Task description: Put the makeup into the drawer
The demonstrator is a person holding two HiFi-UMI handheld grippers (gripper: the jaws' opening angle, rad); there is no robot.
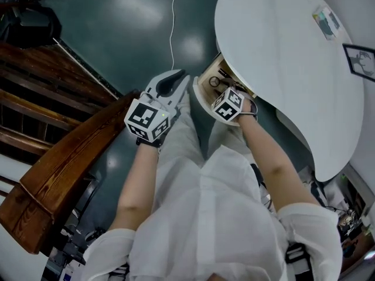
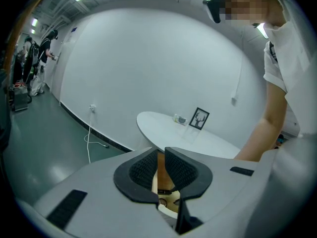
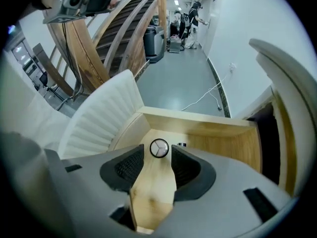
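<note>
Grey-green floor and a white round table (image 1: 281, 51) frame the open wooden drawer (image 3: 198, 123), where a round makeup compact (image 3: 159, 148) lies on the bottom beside a small dark item (image 3: 182, 145). The right gripper (image 3: 157, 158) hovers above it, jaws wide and empty. The left gripper (image 2: 161, 163), jaws nearly together and empty, hangs alongside. The placing looks done, and nothing blocks the drawer.

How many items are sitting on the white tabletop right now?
2: a framed picture near the table edge, and a small packet beside it. Part of the tabletop is out of view.
</note>
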